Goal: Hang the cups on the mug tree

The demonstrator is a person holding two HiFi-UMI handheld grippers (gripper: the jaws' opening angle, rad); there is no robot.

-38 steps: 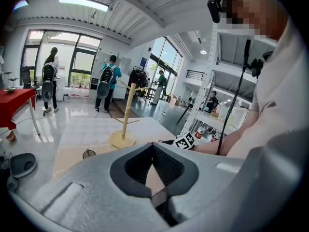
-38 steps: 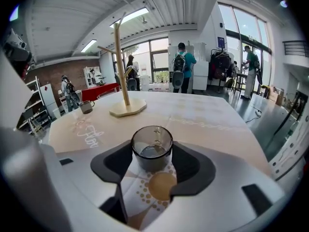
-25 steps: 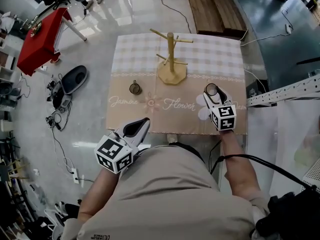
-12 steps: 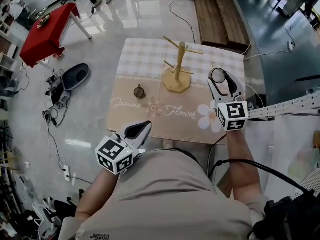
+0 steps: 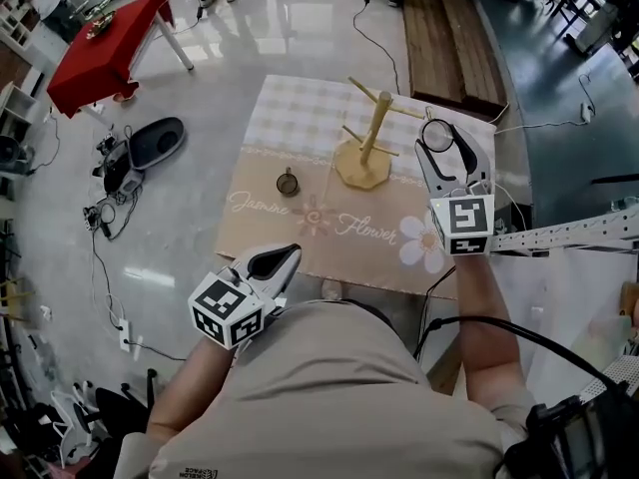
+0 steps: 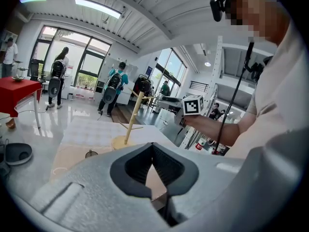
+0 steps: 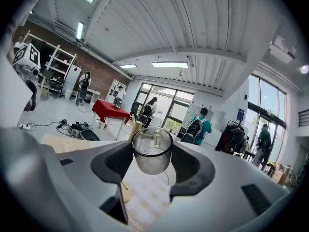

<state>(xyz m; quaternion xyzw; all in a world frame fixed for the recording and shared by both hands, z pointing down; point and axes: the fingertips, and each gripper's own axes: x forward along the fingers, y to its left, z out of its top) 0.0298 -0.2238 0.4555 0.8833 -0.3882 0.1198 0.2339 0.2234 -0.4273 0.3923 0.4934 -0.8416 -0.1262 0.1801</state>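
Observation:
A wooden mug tree (image 5: pixel 371 133) stands at the far middle of the cloth-covered table (image 5: pixel 300 118). A small dark cup (image 5: pixel 288 182) sits on the cloth to its left. My right gripper (image 5: pixel 440 140) is raised to the right of the tree and is shut on a clear glass cup (image 5: pixel 436 135). In the right gripper view the clear cup (image 7: pixel 152 154) is upright between the jaws of the right gripper (image 7: pixel 152 150), with the tree's post (image 7: pixel 136 128) just behind it. My left gripper (image 5: pixel 283 258) is held low near the person's body, off the table's near edge. The left gripper (image 6: pixel 153 149) is shut and empty.
A red table (image 5: pixel 95 53) stands at the far left. Dark gear and cables (image 5: pixel 140 153) lie on the floor left of the table. A wooden bench (image 5: pixel 449 28) is behind the table and a metal frame (image 5: pixel 569 233) to its right. People stand in the background.
My right gripper has carried the clear cup up and away from me, from the table's near right part to beside the tree. The left gripper has stayed put.

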